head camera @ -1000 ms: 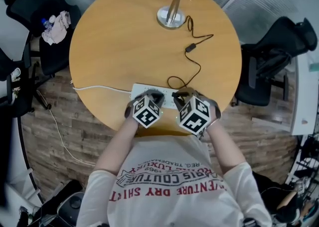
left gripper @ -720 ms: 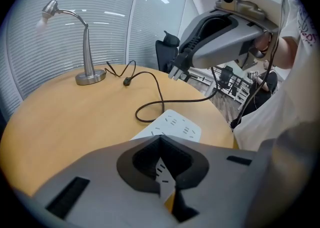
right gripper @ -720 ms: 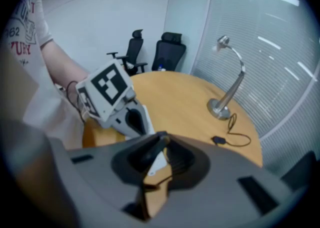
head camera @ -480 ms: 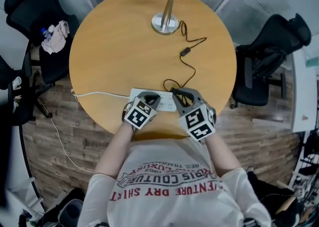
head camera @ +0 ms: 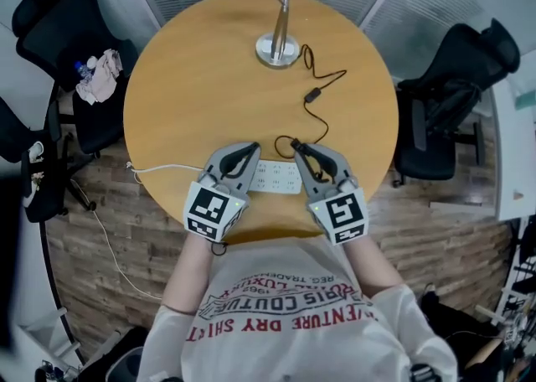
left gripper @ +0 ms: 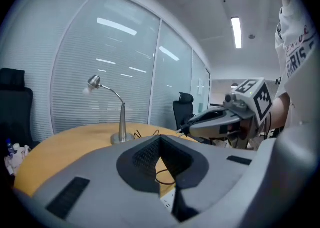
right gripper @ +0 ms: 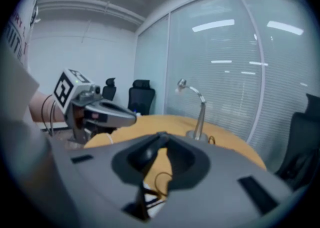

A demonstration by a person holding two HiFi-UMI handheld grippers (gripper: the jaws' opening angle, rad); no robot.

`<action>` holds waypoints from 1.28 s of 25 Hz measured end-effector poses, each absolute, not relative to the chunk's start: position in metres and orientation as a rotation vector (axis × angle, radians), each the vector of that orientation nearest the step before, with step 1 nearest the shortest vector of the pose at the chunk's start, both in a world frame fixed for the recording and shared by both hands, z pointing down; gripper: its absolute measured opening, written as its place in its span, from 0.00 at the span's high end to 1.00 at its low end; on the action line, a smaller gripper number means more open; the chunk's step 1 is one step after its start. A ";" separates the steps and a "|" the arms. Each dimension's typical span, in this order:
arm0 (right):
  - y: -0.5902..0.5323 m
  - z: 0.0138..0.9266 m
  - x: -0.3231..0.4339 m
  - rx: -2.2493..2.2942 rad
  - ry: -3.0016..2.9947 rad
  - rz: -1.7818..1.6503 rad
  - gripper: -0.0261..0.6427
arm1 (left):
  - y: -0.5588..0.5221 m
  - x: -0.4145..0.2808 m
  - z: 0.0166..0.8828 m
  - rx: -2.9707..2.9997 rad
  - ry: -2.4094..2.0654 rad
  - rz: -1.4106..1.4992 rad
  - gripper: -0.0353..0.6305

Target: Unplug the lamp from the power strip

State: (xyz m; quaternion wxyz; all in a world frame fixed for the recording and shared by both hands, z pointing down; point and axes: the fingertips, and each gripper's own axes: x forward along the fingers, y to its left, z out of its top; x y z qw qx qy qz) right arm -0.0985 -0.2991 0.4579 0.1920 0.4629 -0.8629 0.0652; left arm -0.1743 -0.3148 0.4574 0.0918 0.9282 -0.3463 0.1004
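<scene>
1. Both hand-held grippers have risen off the power strip point(head camera: 275, 178), now below and between them on the tabletop point(head camera: 193, 79).
2. Left hand-held gripper point(left gripper: 160, 139): jaws closed, empty.
3. Right hand-held gripper point(right gripper: 161, 136) clamps the plug point(right gripper: 145, 156), seemingly pulled free; hold firm and carry it clear without tugging the lamp point(right gripper: 201, 109) ahead.

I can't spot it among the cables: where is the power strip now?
In the head view the white power strip lies at the round table's near edge, between the left gripper and right gripper.
</scene>
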 end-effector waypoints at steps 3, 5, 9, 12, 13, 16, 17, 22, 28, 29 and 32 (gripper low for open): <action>-0.302 0.439 -0.101 1.347 -2.502 0.106 0.85 | -0.317 -0.190 0.426 2.773 -1.135 0.143 0.91; -0.301 0.432 -0.103 1.355 -2.537 0.063 0.85 | -0.316 -0.197 0.413 2.776 -1.174 0.066 0.91; -0.298 0.419 -0.104 1.391 -2.593 0.016 0.85 | -0.308 -0.205 0.400 2.774 -1.167 -0.045 0.91; -0.293 0.411 -0.101 1.422 -2.618 -0.003 0.85 | -0.305 -0.209 0.396 2.762 -1.164 -0.093 0.91; -0.293 0.409 -0.100 1.432 -2.618 -0.002 0.85 | -0.306 -0.209 0.397 2.758 -1.164 -0.088 0.91; -0.292 0.407 -0.095 1.461 -2.618 0.007 0.85 | -0.308 -0.209 0.406 2.744 -1.162 -0.057 0.91; -0.292 0.408 -0.094 1.469 -2.614 0.013 0.85 | -0.308 -0.209 0.407 2.741 -1.162 -0.050 0.91; -0.290 0.409 -0.090 1.482 -2.596 -0.001 0.85 | -0.307 -0.206 0.409 2.746 -1.156 -0.034 0.91; -0.287 0.413 -0.091 1.486 -2.575 0.007 0.85 | -0.302 -0.197 0.410 2.758 -1.113 -0.019 0.91; -0.287 0.414 -0.092 1.487 -2.573 0.007 0.85 | -0.302 -0.196 0.411 2.761 -1.106 -0.014 0.91; -0.286 0.415 -0.094 1.492 -2.569 0.008 0.85 | -0.300 -0.192 0.414 2.768 -1.084 0.010 0.91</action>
